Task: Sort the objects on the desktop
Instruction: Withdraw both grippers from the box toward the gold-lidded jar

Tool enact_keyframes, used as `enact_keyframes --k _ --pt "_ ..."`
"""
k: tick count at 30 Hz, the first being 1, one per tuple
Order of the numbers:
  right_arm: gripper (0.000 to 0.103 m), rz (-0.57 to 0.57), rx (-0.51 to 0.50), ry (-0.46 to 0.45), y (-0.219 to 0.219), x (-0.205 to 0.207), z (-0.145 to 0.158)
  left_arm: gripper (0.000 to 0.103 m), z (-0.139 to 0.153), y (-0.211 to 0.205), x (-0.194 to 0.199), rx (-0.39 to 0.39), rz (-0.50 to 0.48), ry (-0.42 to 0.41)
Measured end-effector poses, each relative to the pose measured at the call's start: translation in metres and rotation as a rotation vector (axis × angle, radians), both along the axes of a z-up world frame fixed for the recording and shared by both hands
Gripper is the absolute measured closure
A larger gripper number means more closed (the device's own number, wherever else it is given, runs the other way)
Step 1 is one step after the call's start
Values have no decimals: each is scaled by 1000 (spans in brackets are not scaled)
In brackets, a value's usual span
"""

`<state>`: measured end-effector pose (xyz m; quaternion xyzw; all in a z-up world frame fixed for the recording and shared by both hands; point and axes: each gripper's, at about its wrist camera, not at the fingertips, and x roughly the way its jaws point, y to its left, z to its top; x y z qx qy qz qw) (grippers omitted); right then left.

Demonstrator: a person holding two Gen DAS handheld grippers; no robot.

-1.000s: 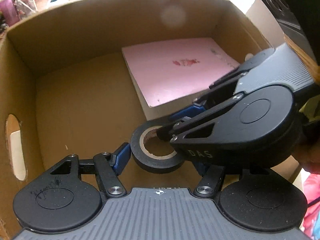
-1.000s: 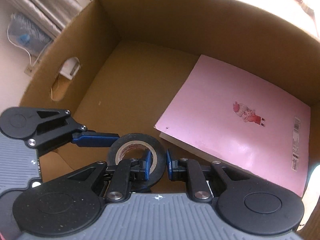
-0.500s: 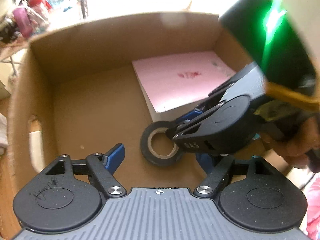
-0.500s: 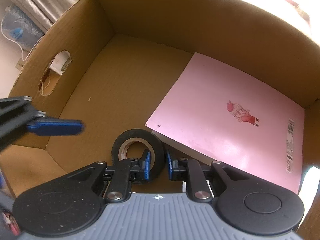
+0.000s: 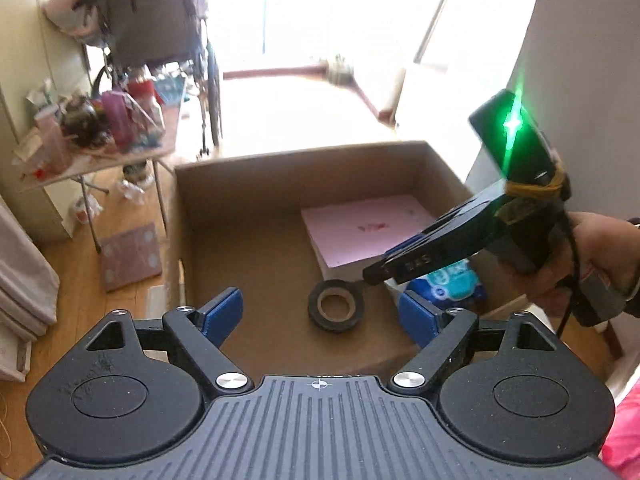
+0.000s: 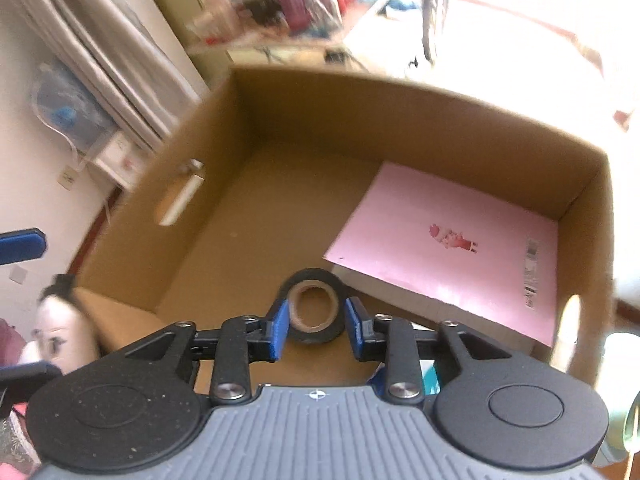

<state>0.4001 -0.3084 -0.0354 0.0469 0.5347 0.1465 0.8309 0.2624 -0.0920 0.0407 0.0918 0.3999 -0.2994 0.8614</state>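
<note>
- my left hand-held gripper [image 5: 320,312] is spread wide, empty.
- my right hand-held gripper [image 6: 314,326] is part open, holding nothing.
- tape roll [image 6: 314,306] lies flat in the cardboard box [image 6: 400,120], beside the pink book [image 6: 452,236].

At the upper left of my left view a cluttered folding table [image 5: 100,156] stands on the wooden floor [image 5: 56,280], a wheelchair [image 5: 160,28] behind it.

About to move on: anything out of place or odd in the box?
Nothing stands out. The tape roll lies flat on the cardboard box floor beside the pink book, which also lies flat. Both grippers are open.
</note>
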Motion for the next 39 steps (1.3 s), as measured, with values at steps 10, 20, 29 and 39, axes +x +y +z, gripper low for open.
enact_keyframes --k 10,20,29,39 --pt "44 125 83 -150 27 -81 56 8 -27 23 -85 -22 65 -79" --pt "38 185 105 -143 62 -136 8 8 -109 15 -114 -38 206 -15" --pt "26 194 111 -130 84 -133 -23 7 -149 2 -105 76 293 -71" --pt "13 299 59 -132 118 -118 -37 3 -160 5 -87 96 325 -116"
